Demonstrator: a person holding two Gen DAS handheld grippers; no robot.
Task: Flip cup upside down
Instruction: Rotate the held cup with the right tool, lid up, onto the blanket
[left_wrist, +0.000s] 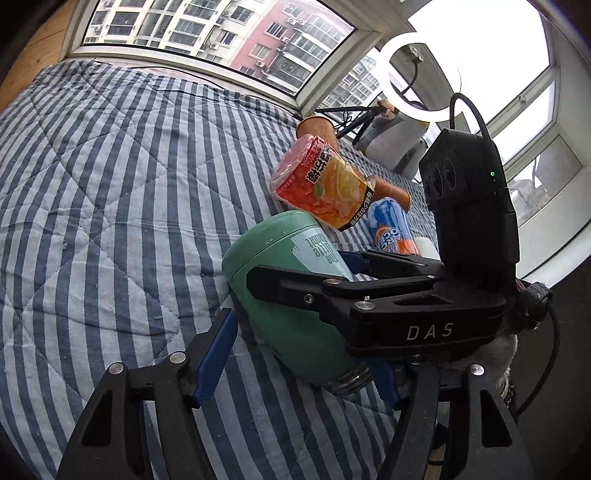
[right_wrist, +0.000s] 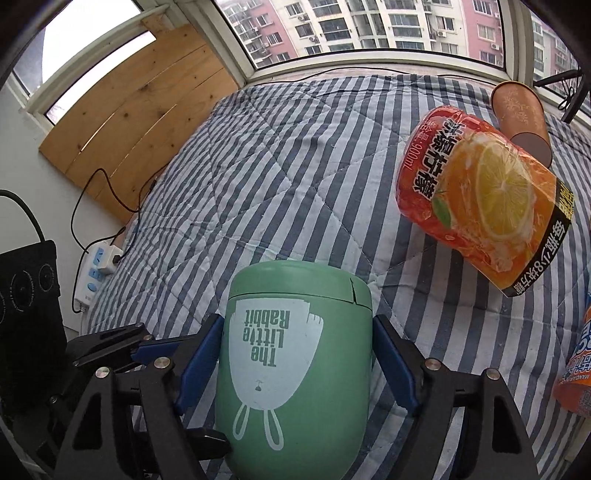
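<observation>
While the striped quilt (right_wrist: 280, 155) lies bare across the upper left of the right wrist view, the green cup (right_wrist: 295, 369) fills the lower centre, inverted, print upside down. The right gripper (right_wrist: 295, 365) clamps its 2 blue pads on the cup's sides. An orange bottle (right_wrist: 484, 206) lies upper right. The left gripper (left_wrist: 295, 365) has its jaws apart around the cup's lower end.
</observation>
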